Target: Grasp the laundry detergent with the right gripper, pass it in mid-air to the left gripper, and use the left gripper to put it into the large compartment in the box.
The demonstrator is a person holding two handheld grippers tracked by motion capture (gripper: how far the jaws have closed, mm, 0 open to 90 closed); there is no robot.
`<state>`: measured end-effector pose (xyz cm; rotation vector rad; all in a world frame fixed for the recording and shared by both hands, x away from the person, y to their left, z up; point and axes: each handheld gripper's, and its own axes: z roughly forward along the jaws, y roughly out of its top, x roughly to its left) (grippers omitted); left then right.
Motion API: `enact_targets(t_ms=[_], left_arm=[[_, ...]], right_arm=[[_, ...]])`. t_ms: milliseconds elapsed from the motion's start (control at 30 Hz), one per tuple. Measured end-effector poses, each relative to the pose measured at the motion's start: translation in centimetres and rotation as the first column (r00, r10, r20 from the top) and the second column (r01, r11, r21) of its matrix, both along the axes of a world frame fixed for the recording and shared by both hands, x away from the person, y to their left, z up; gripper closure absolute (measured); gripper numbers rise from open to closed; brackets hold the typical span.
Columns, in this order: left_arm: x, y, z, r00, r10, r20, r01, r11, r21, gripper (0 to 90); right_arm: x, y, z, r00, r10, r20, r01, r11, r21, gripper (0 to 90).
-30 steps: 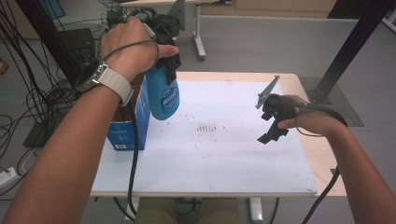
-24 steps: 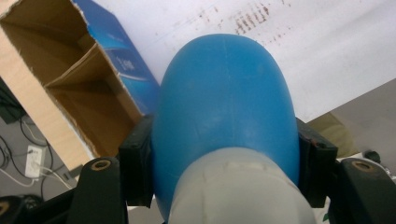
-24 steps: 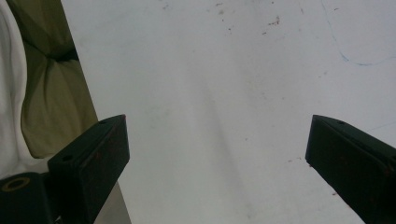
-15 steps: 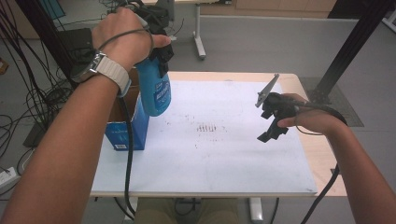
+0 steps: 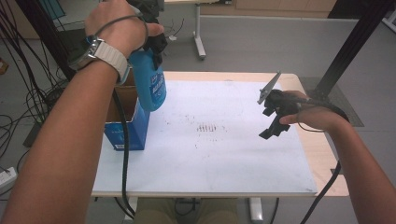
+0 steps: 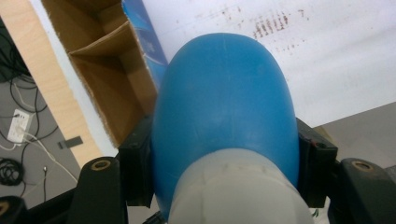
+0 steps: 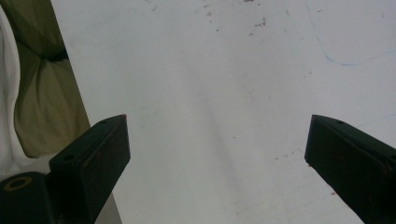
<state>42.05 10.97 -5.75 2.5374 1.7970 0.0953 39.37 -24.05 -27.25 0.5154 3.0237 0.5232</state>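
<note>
White tabletop [image 5: 224, 158] bare mid-board | left tongs [image 5: 156, 44] clamp blue bottle [image 5: 150, 86] above box [image 5: 128, 123] edge | right tongs [image 5: 273, 119] wide

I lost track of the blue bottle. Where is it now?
High view, left side: the blue bottle hangs clamped in the left gripper, above the open cardboard box at the table's left edge.

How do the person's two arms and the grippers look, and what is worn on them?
Both forearms are bare, with no sleeves. The left wrist wears a watch on a pale woven band. Both the left gripper and the right gripper are black, with flat rectangular jaws and a trailing black cable; the right one carries a grey three-cornered plate.
</note>
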Motion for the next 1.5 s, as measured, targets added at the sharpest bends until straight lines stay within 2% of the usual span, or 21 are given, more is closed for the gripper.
enact_targets(t_ms=[300, 367, 467, 900, 1500], left_arm=[[0.7, 1.8, 0.7, 0.9972, 0.074, -0.005, -0.074, 0.9972, -0.005, 37.6], [0.8, 2.3, 0.7, 0.9969, 0.078, -0.009, -0.078, 0.9969, -0.002, 37.6], [1.0, 2.8, 0.8, 0.9942, 0.108, 0.001, -0.108, 0.9941, -0.009, 37.6], [1.4, 5.3, 1.0, 0.9882, 0.153, 0.010, -0.153, 0.9882, -0.011, 37.6], [2.1, 7.3, 0.7, 0.9785, 0.205, 0.018, -0.205, 0.9787, 0.005, 37.6]], right_arm=[[0.7, -0.1, -0.2, 1.0000, -0.008, -0.005, 0.008, 1.000, -0.004, 6.7], [0.9, -0.1, -0.1, 1.0000, -0.008, -0.005, 0.008, 1.000, -0.002, 6.7], [1.1, -0.1, -0.1, 0.9999, -0.010, -0.006, 0.010, 1.000, -0.004, 6.7], [1.5, -0.2, -0.3, 0.9996, -0.023, -0.015, 0.022, 1.000, -0.018, 6.7], [1.9, -0.3, -0.7, 0.9992, -0.032, -0.021, 0.032, 0.999, -0.026, 6.7]])
